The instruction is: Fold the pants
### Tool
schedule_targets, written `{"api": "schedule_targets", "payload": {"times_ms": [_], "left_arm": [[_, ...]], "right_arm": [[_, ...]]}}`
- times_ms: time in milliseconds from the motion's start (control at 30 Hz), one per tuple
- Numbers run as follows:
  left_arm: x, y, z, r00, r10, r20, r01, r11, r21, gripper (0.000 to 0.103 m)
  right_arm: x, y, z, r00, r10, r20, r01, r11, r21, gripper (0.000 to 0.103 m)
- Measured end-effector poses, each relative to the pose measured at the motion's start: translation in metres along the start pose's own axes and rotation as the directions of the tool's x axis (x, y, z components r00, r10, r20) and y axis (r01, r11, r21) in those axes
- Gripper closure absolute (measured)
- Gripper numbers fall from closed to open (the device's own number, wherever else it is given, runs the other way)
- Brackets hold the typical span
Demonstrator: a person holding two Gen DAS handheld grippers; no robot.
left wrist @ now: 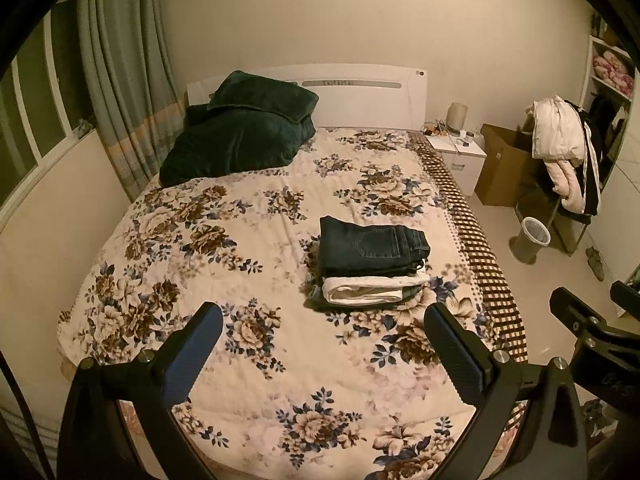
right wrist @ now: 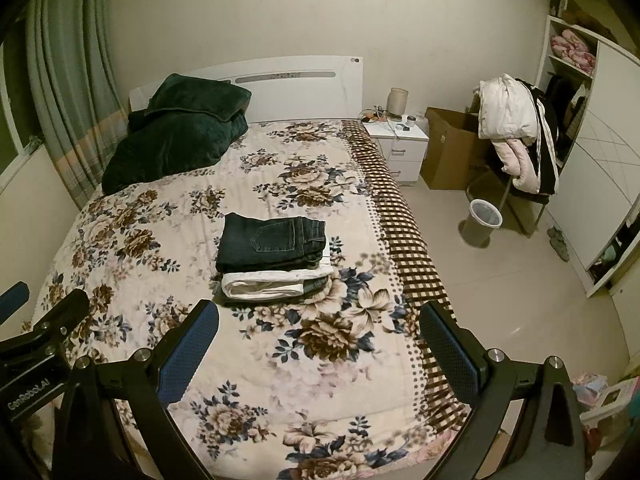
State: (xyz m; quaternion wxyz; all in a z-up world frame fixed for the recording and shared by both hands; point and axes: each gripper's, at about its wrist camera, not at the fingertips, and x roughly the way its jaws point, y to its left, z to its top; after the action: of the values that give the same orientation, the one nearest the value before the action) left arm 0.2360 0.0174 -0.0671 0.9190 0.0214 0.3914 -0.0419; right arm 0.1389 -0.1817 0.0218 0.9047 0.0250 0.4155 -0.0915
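Left wrist view: folded dark-blue denim pants (left wrist: 372, 246) atop a folded white pair (left wrist: 370, 289), stacked mid-bed on floral quilt (left wrist: 168, 240). Prob. heavy, stiff-ish, non-slip; grip at thick folded edge. Left gripper (left wrist: 322, 334) and right gripper (right wrist: 318, 330): jaws wide apart, empty, well short of stack.

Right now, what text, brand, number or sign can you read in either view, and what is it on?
"GenRobot.AI": white lettering on the body of the left claw, seen at the left edge of the right wrist view.
Embossed marks on the right claw, in the left wrist view: too dim to read.
Dark print on the cardboard box: too blurred to read.
Nothing else legible.
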Motion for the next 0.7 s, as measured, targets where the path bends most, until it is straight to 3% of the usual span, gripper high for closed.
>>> {"api": "schedule_targets", "payload": {"times_ms": [700], "left_arm": [[0.0024,0.0014,0.0086,1.0,0.0,0.012,0.0,1.0,0.014,0.0]], "right_arm": [[0.0027,0.0038,0.0072,1.0,0.004,0.001,-0.004,1.0,0.015,0.001]]}}
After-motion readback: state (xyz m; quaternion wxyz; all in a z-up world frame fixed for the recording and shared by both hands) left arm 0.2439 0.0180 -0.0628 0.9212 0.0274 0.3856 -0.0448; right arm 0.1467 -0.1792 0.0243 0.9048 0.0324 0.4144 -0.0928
